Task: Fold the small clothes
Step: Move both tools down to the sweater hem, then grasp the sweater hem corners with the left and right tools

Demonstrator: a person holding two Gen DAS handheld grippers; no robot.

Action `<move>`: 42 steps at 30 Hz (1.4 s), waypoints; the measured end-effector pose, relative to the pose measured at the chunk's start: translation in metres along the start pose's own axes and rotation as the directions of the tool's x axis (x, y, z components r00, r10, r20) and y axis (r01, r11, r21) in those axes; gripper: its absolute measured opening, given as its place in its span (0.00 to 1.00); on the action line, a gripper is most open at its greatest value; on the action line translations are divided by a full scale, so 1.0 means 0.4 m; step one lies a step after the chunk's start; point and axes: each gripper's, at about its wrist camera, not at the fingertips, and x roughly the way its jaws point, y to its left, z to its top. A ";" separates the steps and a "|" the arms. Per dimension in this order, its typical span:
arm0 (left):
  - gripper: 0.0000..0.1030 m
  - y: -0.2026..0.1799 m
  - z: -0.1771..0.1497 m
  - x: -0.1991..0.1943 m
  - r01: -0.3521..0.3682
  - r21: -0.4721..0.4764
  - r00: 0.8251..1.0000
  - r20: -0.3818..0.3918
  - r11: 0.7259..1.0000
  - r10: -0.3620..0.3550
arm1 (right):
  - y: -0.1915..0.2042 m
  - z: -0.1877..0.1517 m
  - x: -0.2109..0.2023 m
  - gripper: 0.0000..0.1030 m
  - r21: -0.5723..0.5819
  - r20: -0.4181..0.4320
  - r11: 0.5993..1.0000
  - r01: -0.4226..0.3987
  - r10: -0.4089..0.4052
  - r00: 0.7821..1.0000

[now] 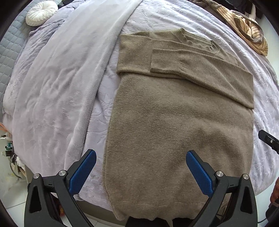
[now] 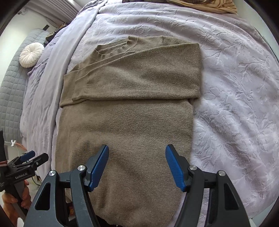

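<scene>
A taupe knit sweater [image 1: 174, 122] lies flat on the lilac bedspread [image 1: 157, 21], both sleeves folded across its chest, its hem hanging over the near bed edge. My left gripper [image 1: 141, 155] hovers open above the sweater's lower left side, blue pads wide apart, nothing between them. In the right wrist view the same sweater [image 2: 125, 125] fills the middle. My right gripper [image 2: 136, 150] stands open over its lower part, holding nothing. The left gripper [image 2: 33, 157] shows at the left edge of that view, carried by a hand [image 2: 10, 199].
A lilac fleece blanket [image 1: 61, 87] lies bunched left of the sweater. A round white cushion [image 1: 41, 12] sits at the far left on a grey quilted cover [image 1: 10, 52]. A tan striped garment [image 1: 247, 31] lies at the far right corner. Floor shows below the bed edge.
</scene>
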 end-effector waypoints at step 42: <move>1.00 0.138 -0.331 0.192 0.437 -0.071 0.889 -0.119 0.896 -0.443 | -0.152 -0.522 0.144 0.73 0.411 -0.026 0.821 -0.396 0.445 0.895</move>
